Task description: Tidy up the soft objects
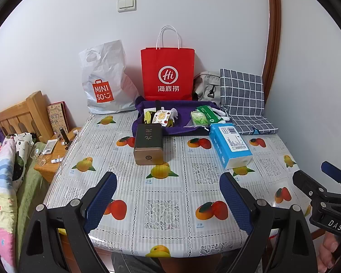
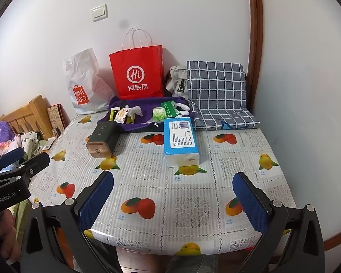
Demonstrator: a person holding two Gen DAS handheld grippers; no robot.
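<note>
Tissue pack (image 2: pixel 181 141) lies mid-table, right of the tin (image 2: pixel 102 140); purple cloth (image 1: pixel 188 113) with small packets at the back edge. Both grippers, left (image 1: pixel 168 201) and right (image 2: pixel 173 202), hover spread and empty at the front edge. Stage undetermined: fits sorting pending or finished.

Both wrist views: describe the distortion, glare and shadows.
Left wrist view: fisheye bends the door frame; black corners; red bag looks overexposed. Right wrist view: sheen on the tablecloth's near edge; soft shadow beside the tissue pack; grey smudge on the wall.
</note>
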